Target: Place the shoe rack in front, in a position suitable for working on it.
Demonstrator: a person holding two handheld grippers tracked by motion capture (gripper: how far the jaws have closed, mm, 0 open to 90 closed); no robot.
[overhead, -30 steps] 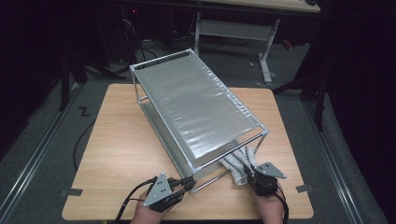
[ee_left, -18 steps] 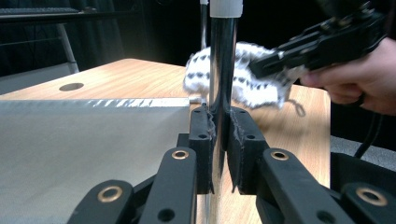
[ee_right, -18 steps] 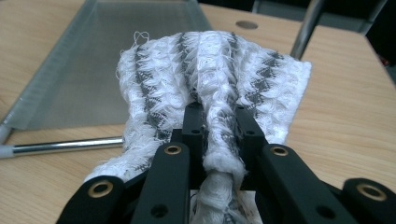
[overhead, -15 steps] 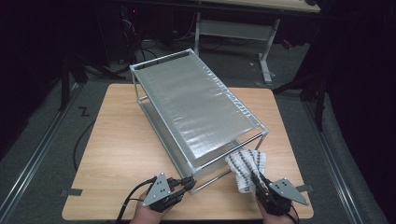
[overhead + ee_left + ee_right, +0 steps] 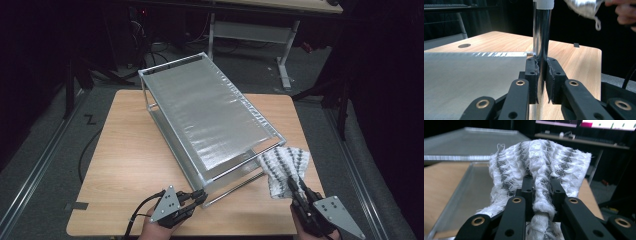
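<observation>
Pinching striped cloth, right gripper beneath it, left gripper clamping rack leg

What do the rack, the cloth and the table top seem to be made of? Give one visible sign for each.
Rack: probably metal; its post is mirror-bright and the shelves have a brushed silver sheen.
Cloth: woven textile, white with grey stripes; frayed, fuzzy threads.
Table top: wood or wood-look laminate; pale grain lines, matte.

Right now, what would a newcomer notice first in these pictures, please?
A two-tier metal rack stands diagonally across the wooden table. At its near corner, the left gripper clamps a chrome post. Beside the rack's near right end, the right gripper holds up a grey-and-white cloth.
</observation>
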